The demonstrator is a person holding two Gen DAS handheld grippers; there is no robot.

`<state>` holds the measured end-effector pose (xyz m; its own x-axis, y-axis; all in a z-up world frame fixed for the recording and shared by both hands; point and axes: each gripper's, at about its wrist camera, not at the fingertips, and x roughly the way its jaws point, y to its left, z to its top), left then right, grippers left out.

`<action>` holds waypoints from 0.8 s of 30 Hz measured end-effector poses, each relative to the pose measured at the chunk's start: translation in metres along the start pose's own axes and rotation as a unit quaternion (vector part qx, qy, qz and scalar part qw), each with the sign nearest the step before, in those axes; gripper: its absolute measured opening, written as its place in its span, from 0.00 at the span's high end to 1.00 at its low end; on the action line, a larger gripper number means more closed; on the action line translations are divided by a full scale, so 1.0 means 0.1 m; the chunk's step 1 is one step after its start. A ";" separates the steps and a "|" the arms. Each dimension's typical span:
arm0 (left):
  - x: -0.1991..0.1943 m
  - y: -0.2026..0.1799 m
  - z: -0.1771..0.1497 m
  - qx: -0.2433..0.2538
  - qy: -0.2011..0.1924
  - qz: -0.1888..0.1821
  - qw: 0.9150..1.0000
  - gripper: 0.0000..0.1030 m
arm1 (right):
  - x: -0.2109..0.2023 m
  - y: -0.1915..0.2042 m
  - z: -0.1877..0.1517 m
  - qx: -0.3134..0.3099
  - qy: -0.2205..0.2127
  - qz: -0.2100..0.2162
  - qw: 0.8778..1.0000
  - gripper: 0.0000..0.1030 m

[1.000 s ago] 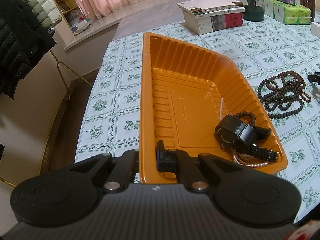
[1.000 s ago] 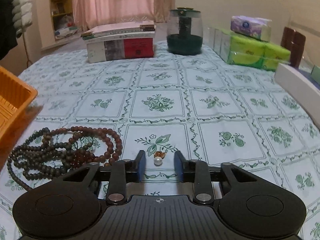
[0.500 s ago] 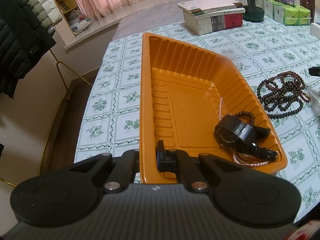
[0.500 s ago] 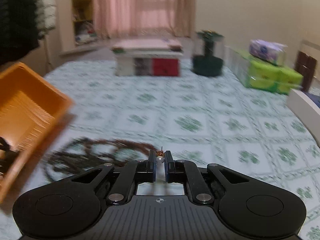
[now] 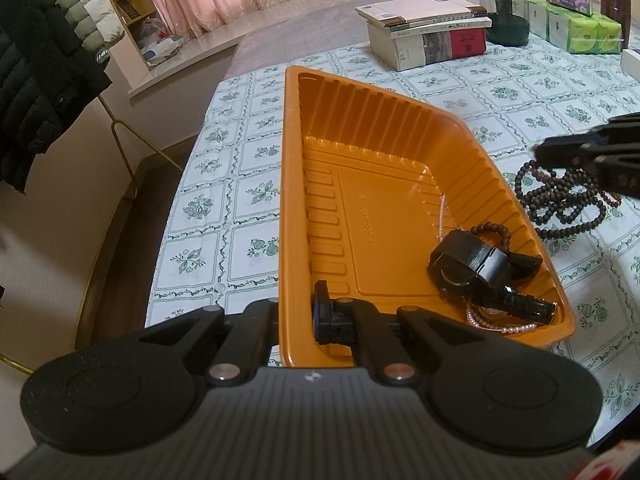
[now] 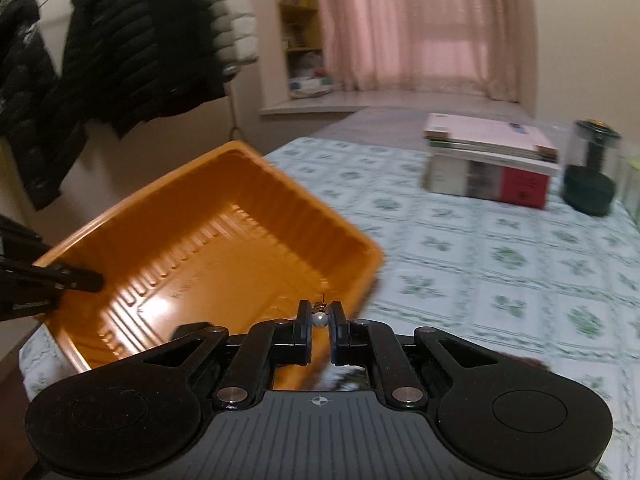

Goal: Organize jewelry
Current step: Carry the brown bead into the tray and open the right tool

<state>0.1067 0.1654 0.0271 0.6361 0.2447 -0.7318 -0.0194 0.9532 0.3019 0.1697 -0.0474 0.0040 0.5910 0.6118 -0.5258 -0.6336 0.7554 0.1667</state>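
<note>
My right tool [image 6: 320,319] pinches a pearl earring [image 6: 319,317] at lower centre above the tray [image 6: 224,216], while my left tool [image 5: 298,312] clamps the tray's near wall.

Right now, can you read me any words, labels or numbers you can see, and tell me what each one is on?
No text here reads clearly.
Orange tray: raised characters moulded into its floor, too faint to read.
Book stack: spine lettering, too small and blurred.
Tissue packs: printed labels, too small.
Black jacket: small white mark, unreadable.
</note>
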 end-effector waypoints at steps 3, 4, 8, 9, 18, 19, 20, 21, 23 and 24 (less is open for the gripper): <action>0.00 0.00 0.00 0.000 0.000 0.000 1.000 0.98 | 0.11 0.07 0.01 -0.007 0.009 0.010 1.000 0.92; 0.00 0.00 0.00 0.000 0.000 0.000 1.000 0.98 | 0.13 0.09 0.01 -0.009 0.010 0.013 1.000 0.92; 0.01 0.00 0.00 0.000 0.000 -0.001 1.000 0.98 | 0.20 0.15 0.03 -0.013 0.016 0.019 1.000 0.92; 0.01 0.00 0.00 0.000 0.000 -0.001 1.000 0.98 | 0.22 0.15 0.04 -0.014 0.017 0.019 1.000 0.92; 0.01 -0.02 0.01 0.002 0.000 -0.001 1.000 0.98 | 0.29 0.21 0.06 -0.016 0.021 0.024 0.999 0.92; 0.01 -0.02 0.01 0.002 0.000 -0.001 1.000 0.98 | 0.29 0.21 0.06 -0.015 0.021 0.023 0.999 0.92; 0.01 -0.02 0.01 0.002 0.000 -0.001 1.000 0.98 | 0.30 0.21 0.06 -0.014 0.020 0.024 0.999 0.92; 0.01 -0.02 0.01 0.002 0.000 -0.001 1.000 0.98 | 0.30 0.21 0.06 -0.012 0.019 0.027 0.999 0.92; 0.01 -0.03 0.02 0.002 0.001 -0.001 1.000 0.98 | 0.31 0.19 0.07 0.000 0.015 0.049 0.999 0.92; 0.01 -0.02 0.01 0.002 0.000 -0.001 1.000 0.98 | 0.32 0.18 0.07 0.006 0.018 0.059 0.998 0.92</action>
<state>0.1083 0.1633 0.0267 0.6354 0.2427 -0.7330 -0.0147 0.9529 0.3028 0.1808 -0.0125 -0.0036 0.4941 0.6887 -0.5306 -0.6916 0.6812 0.2402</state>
